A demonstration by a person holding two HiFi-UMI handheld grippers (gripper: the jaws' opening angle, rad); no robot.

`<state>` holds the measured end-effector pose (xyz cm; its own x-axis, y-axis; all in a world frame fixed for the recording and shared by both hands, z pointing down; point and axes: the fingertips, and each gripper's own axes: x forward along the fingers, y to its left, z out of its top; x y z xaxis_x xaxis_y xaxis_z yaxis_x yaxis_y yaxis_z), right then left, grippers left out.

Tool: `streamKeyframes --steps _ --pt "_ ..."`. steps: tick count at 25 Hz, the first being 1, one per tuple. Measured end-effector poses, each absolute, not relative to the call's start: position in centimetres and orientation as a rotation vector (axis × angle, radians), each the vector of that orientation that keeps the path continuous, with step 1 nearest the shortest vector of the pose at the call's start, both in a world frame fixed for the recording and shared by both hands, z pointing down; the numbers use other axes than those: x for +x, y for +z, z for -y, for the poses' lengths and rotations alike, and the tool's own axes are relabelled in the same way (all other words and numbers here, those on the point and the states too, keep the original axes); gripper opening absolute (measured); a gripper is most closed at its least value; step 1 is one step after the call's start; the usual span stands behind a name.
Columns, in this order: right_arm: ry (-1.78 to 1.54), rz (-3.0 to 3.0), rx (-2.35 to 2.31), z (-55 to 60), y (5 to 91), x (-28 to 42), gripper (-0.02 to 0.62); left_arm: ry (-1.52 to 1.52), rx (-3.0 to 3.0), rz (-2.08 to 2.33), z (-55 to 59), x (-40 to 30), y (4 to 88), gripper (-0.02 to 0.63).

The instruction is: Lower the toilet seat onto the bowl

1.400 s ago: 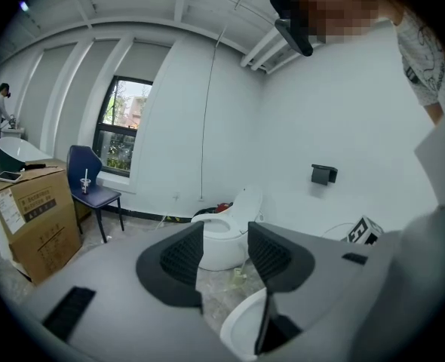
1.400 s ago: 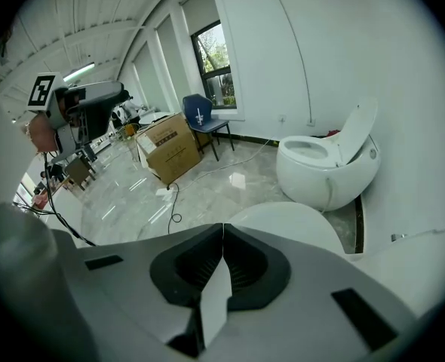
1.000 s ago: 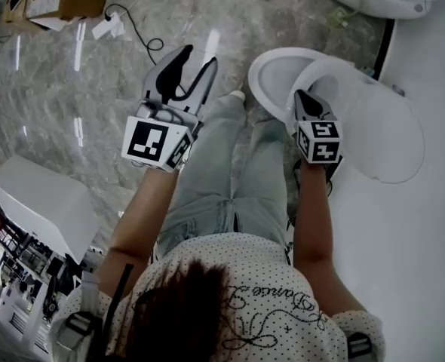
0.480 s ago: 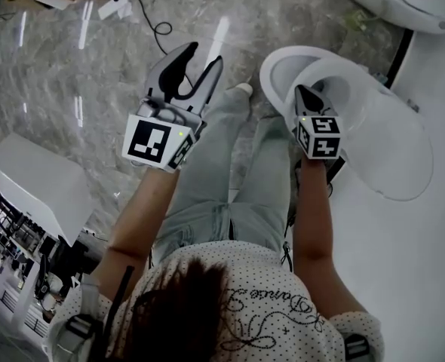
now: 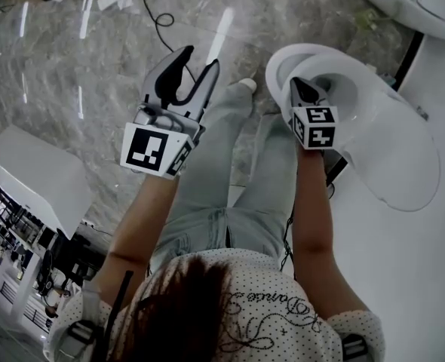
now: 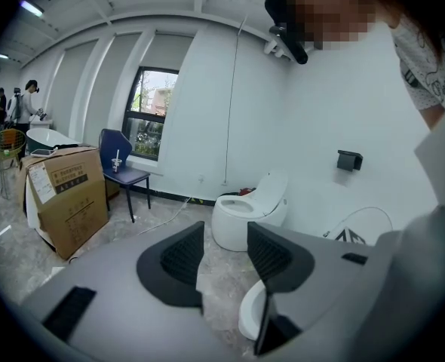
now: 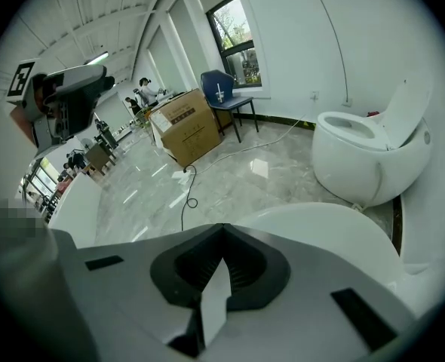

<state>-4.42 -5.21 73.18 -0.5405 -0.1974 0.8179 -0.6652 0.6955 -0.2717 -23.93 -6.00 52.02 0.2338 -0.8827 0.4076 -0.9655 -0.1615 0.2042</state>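
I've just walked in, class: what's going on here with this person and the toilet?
A person stands at a toilet with a gripper in each hand. The right gripper, jaws together, has its tip at the toilet seat above the bowl, with the lid raised behind. The left gripper hangs over the floor, jaws apart and empty. Whether the seat has landed is unclear.

The head view is dim and greyish, with long streaks of glare on the polished floor (image 5: 72, 89), and the white toilet bowl (image 5: 281, 65) stands out bright. Daylight enters by the window (image 6: 151, 111) – a ceiling lamp (image 6: 32, 7) adds a little – and shadows are soft. Both gripper views are wide-angle: lines bend toward the edges, the corners go black, and whatever lies nearest the lens looks slightly soft.
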Motion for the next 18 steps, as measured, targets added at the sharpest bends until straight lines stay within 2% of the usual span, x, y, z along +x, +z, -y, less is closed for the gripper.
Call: streamKeyframes --steps 15,18 --pt "0.756 2.038 0.634 5.5 81.2 -6.8 0.011 0.289 2.016 1.71 3.8 -26.1 55.4 0.181" --pt "0.76 2.015 0.634 5.5 82.9 -6.9 0.011 0.284 2.004 1.713 3.4 -26.7 55.8 0.163"
